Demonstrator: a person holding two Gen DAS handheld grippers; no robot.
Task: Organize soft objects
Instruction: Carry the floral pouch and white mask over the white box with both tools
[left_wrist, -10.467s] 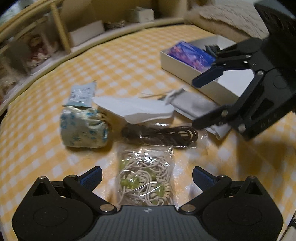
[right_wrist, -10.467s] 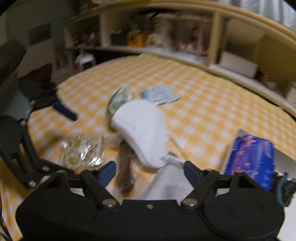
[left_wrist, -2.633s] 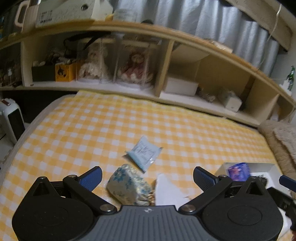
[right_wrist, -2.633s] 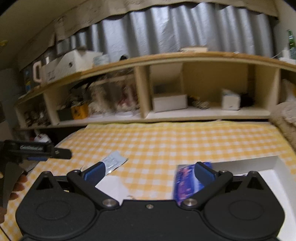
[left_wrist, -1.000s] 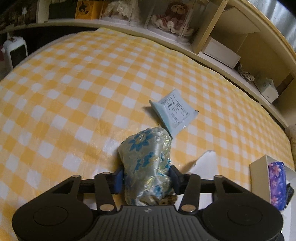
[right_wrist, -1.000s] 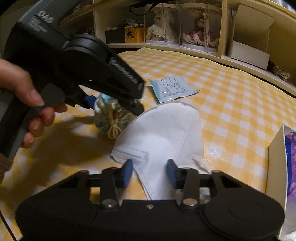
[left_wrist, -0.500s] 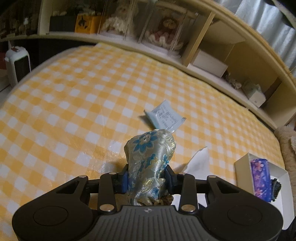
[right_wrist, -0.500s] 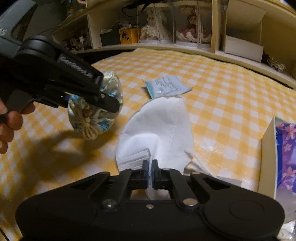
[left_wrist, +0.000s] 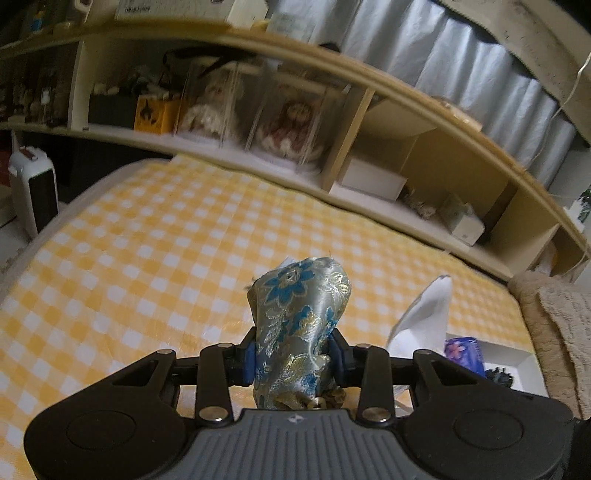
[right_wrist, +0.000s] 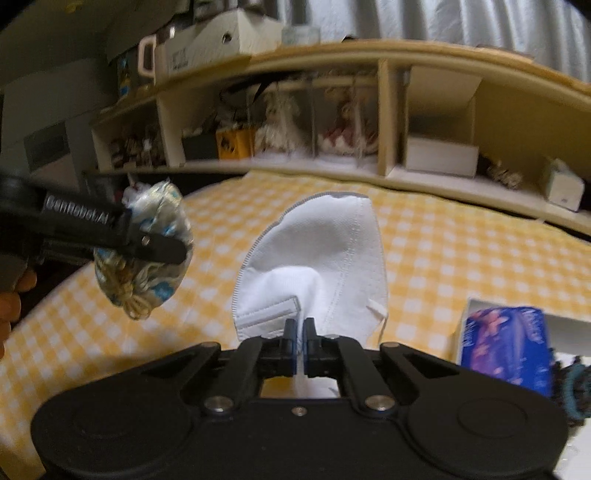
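My left gripper (left_wrist: 293, 356) is shut on a floral brocade pouch (left_wrist: 301, 325), silver-green with blue flowers, and holds it up above the yellow checked tablecloth (left_wrist: 147, 258). The pouch also shows in the right wrist view (right_wrist: 147, 254), clamped by the left gripper's fingers (right_wrist: 155, 245). My right gripper (right_wrist: 300, 345) is shut on a white face mask (right_wrist: 317, 266) and holds it lifted above the cloth. The mask's tip shows in the left wrist view (left_wrist: 424, 317).
A white box (right_wrist: 569, 332) at the right holds a purple flowered packet (right_wrist: 506, 350) and a dark hair tie (right_wrist: 572, 384). Wooden shelves (left_wrist: 369, 122) with dolls and boxes run along the table's far edge. A white heater (left_wrist: 31, 188) stands at the far left.
Both grippers have risen from the table, the left with the pouch and the right with the mask. Both views now tilt up toward the shelves.
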